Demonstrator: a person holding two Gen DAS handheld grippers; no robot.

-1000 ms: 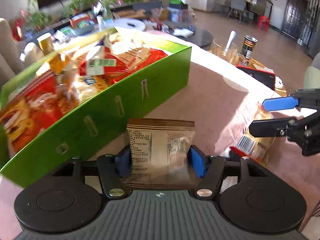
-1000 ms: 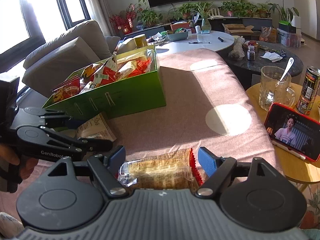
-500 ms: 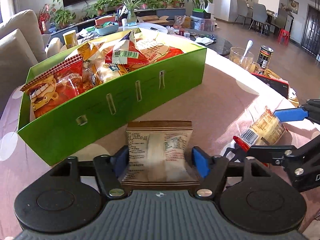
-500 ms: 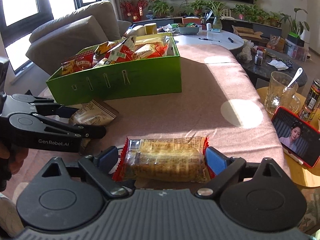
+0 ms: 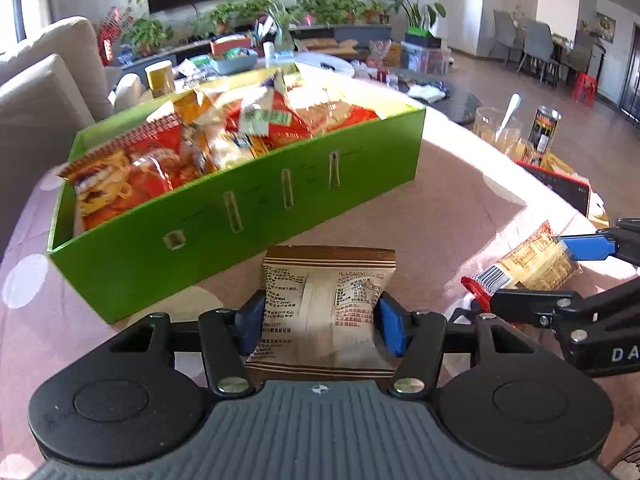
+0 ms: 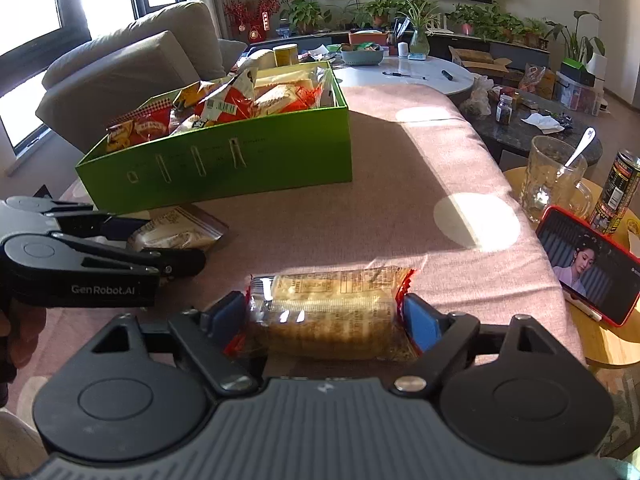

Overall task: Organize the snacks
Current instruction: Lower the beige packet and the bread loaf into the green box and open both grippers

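1. Two handheld grippers point forward and downward over a pink cloth-covered table (image 6: 400,168), side by side, each with a snack between blue pads.
2. Left gripper (image 5: 320,322): its jaws have just been closing, and the blue pads (image 5: 390,328) now press both side edges of a brown snack packet (image 5: 326,304). The packet is flat, rectangular and foil-like, with dark striped end seams and printed text facing up.
3. Right gripper (image 6: 324,322): clenched on a clear-wrapped cracker pack (image 6: 332,308), held crosswise by its two ends. The wrapper is crinkly and see-through, with red serrated ends, and pale stacked crackers show inside.
4. Green cardboard box (image 5: 248,216) stands on the table just ahead of the left gripper, rectangular, smooth-sided and with slot cut-outs in its near wall. Glossy red and orange snack bags (image 5: 132,168) are heaped in it.
5. A hand (image 6: 12,332) grips the left tool at the right-wrist view's left edge.
6. Glass mug (image 6: 554,178), a can (image 6: 616,192) and a red-cased phone (image 6: 588,266) sit on a round wooden side table to the right.
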